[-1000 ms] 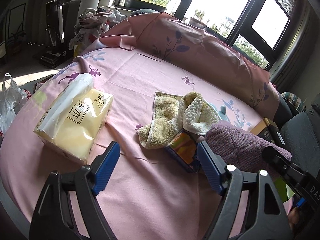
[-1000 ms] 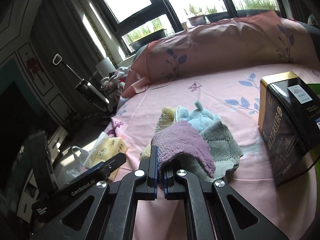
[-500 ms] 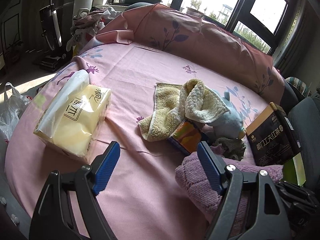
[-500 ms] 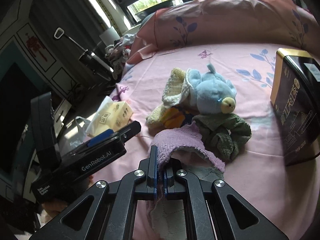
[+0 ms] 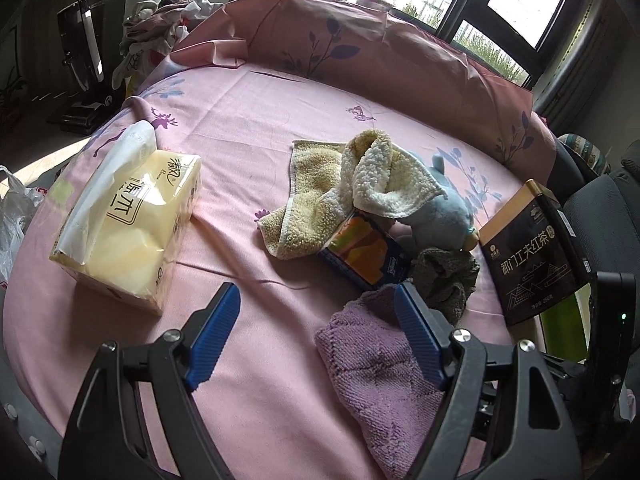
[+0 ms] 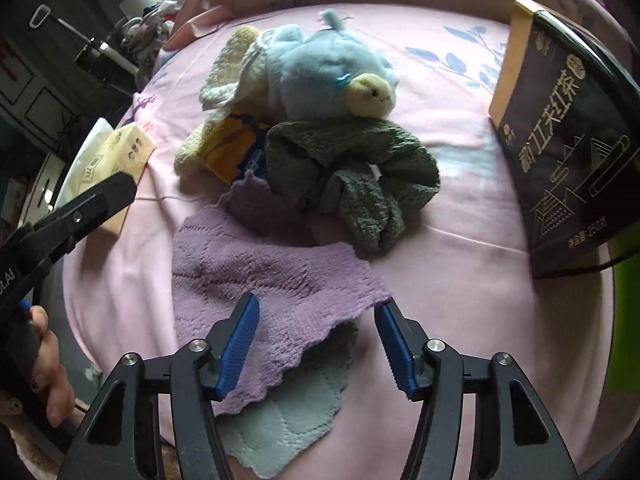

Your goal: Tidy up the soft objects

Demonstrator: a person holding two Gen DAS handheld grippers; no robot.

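At the left of the left wrist picture sits a soft yellow plastic pack of tissues (image 5: 124, 224) on the round pink bed sheet (image 5: 256, 128), smooth and shiny, with white paper poking out the top. The left gripper (image 5: 316, 334) at the bottom is spread wide with nothing in it. In the middle lies a fluffy yellow and white towel (image 5: 344, 184), loopy and bumpy, flopped partly over a small orange and blue card box (image 5: 366, 252). Just right of that is a fuzzy blue plush toy (image 6: 324, 68) with a pale round nose, resting on a crumpled grey-green knit cloth (image 6: 352, 172). Lower down, the flat purple fuzzy cloth (image 6: 264, 276) lies on a thin pale blue-grey cloth (image 6: 288, 416) near the bottom edge of the right wrist picture. The right gripper (image 6: 316, 344) has just been opening; its blue pads stand apart, with the purple cloth's wavy edge between them but not squeezed. At the far right stands a hard black and gold tea box (image 6: 568, 120). The two stacked cloths sit near the bed's edge, so I think a nudge could slide them off. Grabbing the green cloth could drag the toy along.
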